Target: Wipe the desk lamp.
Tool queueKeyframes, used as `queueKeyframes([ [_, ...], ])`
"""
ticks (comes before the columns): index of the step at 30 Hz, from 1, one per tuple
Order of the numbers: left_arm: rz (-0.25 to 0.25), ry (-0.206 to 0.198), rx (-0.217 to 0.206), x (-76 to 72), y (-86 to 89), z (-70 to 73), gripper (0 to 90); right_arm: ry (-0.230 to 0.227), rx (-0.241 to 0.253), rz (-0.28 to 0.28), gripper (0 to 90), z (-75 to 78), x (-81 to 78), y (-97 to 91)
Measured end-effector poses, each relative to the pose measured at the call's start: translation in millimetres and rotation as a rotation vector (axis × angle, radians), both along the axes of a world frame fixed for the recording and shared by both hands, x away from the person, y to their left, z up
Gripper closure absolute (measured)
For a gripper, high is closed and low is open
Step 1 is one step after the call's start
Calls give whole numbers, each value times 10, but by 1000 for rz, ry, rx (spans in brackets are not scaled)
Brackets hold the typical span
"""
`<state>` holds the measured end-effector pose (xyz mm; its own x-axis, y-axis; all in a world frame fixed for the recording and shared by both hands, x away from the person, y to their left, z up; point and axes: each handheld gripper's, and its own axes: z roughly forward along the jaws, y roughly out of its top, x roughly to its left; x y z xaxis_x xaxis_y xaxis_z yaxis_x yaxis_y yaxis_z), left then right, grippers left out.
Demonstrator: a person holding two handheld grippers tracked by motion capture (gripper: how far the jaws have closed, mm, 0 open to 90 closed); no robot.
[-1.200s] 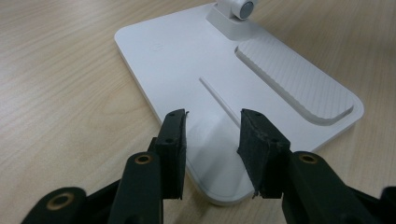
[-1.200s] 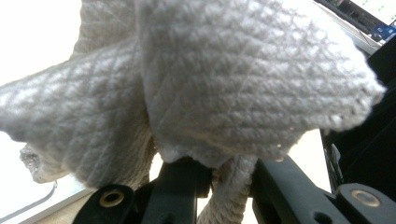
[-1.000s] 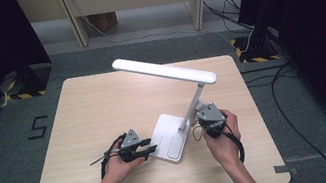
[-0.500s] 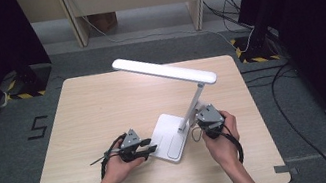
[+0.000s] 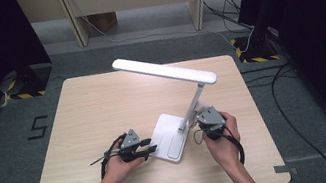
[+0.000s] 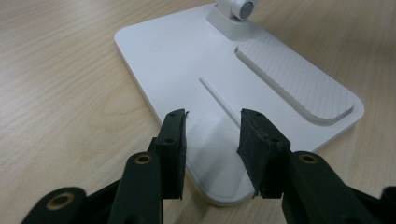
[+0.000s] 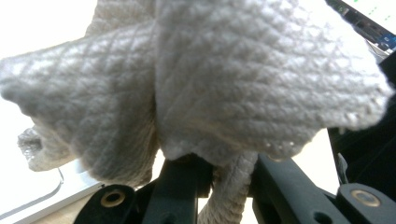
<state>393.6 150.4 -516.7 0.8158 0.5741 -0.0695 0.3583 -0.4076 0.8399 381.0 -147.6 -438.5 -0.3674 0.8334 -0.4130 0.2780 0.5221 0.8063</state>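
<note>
Nothing changed from a second ago, either side. Left tool (image 6: 212, 135) resting low at the near corner of the white lamp base (image 6: 196, 65), jaws parted, gripping nothing. Lamp base flat on the wooden counter (image 5: 103, 107), stem rising to a long head (image 5: 164, 71). Right tool (image 5: 208, 120) beside the stem, clenched on a grey cloth (image 7: 210, 84).

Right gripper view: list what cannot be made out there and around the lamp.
- Right gripper: its tips are buried in the cloth.
- Lamp: cloth hides most of it in the right gripper view.
- Cloth in the high view: too small, behind the right gripper.
- Left gripper: contact with the lamp base is unclear.
</note>
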Motion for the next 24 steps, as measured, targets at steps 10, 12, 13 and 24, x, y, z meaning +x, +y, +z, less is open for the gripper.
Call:
queueKeyframes([
  [10, 1, 0, 0, -2, 0, 0, 608, -10, 11, 33, 828, -10, -74, -21],
  [12, 1, -1, 0, -2, -1, 0, 608, -18, 11, 42, 828, -18, -88, -16],
  [13, 1, -1, 1, -2, -1, 0, 608, -18, 5, 45, 828, -22, -94, -14],
  [24, 1, -1, 2, -4, -1, 1, 608, -38, 9, 88, 828, -96, -138, 25],
])
